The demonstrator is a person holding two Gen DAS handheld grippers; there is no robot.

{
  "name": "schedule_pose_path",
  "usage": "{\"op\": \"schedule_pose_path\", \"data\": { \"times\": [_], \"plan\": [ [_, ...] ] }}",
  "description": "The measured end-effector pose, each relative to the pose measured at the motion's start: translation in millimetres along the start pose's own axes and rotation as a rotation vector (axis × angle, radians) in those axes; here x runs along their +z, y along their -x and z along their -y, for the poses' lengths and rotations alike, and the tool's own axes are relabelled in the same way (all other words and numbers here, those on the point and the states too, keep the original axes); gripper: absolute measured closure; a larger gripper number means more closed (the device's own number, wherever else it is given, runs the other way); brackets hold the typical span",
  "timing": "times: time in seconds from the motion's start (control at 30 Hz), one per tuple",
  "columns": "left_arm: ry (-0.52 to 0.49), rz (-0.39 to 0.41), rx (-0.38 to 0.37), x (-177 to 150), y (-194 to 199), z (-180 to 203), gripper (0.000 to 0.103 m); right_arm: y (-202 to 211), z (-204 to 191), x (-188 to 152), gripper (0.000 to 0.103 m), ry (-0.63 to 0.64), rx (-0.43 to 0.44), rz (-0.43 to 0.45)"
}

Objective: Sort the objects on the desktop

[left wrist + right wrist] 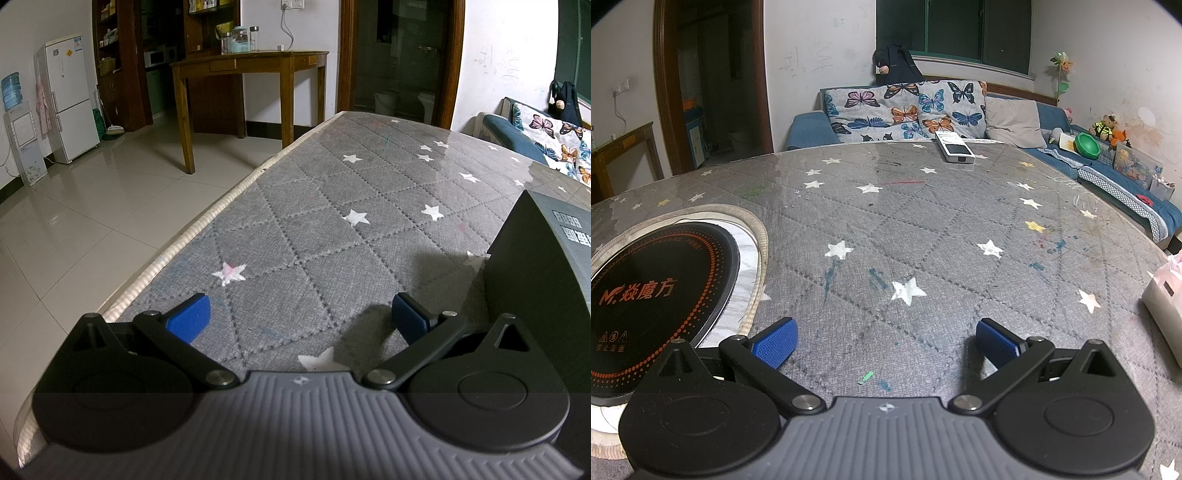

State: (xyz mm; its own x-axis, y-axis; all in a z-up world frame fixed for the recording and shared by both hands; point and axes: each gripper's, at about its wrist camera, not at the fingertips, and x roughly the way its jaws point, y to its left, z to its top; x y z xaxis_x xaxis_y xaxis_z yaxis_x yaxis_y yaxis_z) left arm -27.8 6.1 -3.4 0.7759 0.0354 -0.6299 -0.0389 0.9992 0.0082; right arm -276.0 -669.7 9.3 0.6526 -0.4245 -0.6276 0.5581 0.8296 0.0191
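My left gripper (297, 319) is open just above the grey star-patterned table cover (332, 221), with nothing between its blue pads. A dark grey box (543, 266) with printed characters stands on the table close to its right finger. My right gripper (886, 341) is also open and empty over the same cover (923, 240). A white remote control (955, 147) lies at the far edge of the table, well ahead of the right gripper. A pale pink-and-cream box (1165, 299) sits at the right edge of the right wrist view.
A round black induction cooktop (653, 295) is set into the table left of the right gripper. Behind the table stands a blue sofa (960, 110) with a butterfly blanket and toys. Left of the table are tiled floor (92, 221), a wooden desk (251, 66) and a white fridge (70, 99).
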Motion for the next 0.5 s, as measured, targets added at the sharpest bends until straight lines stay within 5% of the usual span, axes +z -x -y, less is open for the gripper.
{"op": "schedule_pose_path", "data": {
  "times": [0.5],
  "plan": [
    [0.000, 0.000, 0.000, 0.1, 0.0, 0.1, 0.000, 4.2, 5.0, -2.3, 0.000, 0.001, 0.001, 0.000]
  ]
}}
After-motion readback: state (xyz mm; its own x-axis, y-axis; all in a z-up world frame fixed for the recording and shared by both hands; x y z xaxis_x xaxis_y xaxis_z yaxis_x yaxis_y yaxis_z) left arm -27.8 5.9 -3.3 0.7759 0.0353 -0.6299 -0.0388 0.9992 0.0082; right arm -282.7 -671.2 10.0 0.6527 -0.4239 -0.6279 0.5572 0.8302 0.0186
